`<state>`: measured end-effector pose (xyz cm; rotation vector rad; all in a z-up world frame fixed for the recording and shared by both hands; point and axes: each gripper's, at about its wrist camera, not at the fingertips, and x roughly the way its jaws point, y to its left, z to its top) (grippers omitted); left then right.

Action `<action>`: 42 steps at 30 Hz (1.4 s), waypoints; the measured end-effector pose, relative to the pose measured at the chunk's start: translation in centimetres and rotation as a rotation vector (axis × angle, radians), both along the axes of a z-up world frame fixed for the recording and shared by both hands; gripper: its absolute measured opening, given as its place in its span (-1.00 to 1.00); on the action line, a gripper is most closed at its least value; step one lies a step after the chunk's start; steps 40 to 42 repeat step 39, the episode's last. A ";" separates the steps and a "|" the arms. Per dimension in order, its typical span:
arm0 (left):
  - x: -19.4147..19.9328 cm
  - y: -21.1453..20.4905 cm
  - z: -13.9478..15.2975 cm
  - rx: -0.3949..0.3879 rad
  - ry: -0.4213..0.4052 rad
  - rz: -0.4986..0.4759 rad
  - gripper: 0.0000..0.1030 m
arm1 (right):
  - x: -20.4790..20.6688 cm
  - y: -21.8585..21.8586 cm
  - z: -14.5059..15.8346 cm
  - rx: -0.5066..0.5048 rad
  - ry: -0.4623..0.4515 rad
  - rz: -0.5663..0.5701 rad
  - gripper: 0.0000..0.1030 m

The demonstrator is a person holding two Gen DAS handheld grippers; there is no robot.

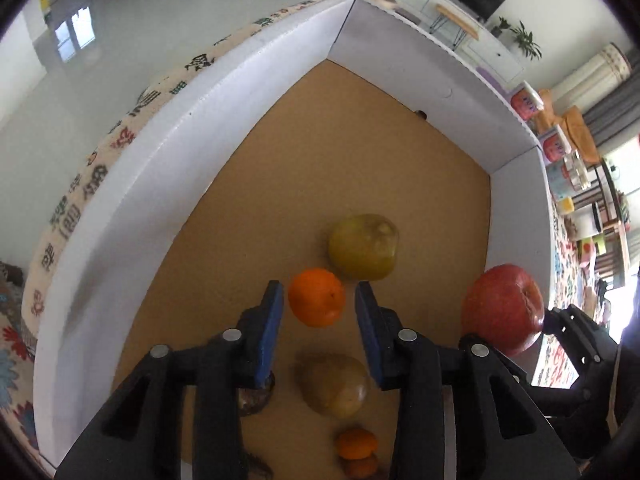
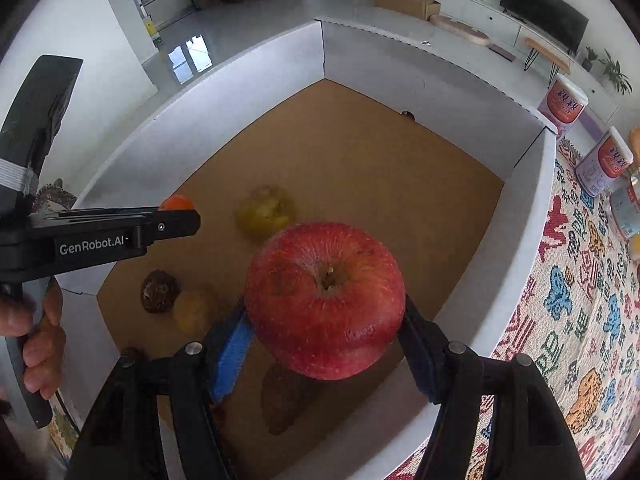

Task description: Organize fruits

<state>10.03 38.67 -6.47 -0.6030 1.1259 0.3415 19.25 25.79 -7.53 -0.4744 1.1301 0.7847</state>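
Two tongs over the box: right tongs clamp the apple, left tongs parted around the orange

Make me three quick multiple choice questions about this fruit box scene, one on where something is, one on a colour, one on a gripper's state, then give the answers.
1. Where is the red apple?
A. on the box floor
B. between the right gripper's fingers, above the box
C. on the patterned cloth

2. What colour is the box floor?
A. brown
B. green
C. black

3. How is the left gripper?
A. shut on the apple
B. shut on a pear
C. open, pads clear of the orange

Answers: B, the right gripper clamps it at both sides; A, bare brown cardboard shows; C, gaps show on both sides of the orange.
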 end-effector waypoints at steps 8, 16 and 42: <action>-5.7 -4.5 8.8 0.439 -0.194 -0.009 0.74 | 0.4 -4.8 5.7 0.199 -0.104 -0.121 0.83; -12.9 -9.3 10.6 0.492 -0.175 -0.029 0.86 | -6.3 -10.9 8.6 0.233 -0.100 -0.181 0.97; -15.6 -8.2 8.6 0.469 -0.063 0.039 0.86 | -13.8 -8.2 6.4 0.146 -0.104 -0.180 0.97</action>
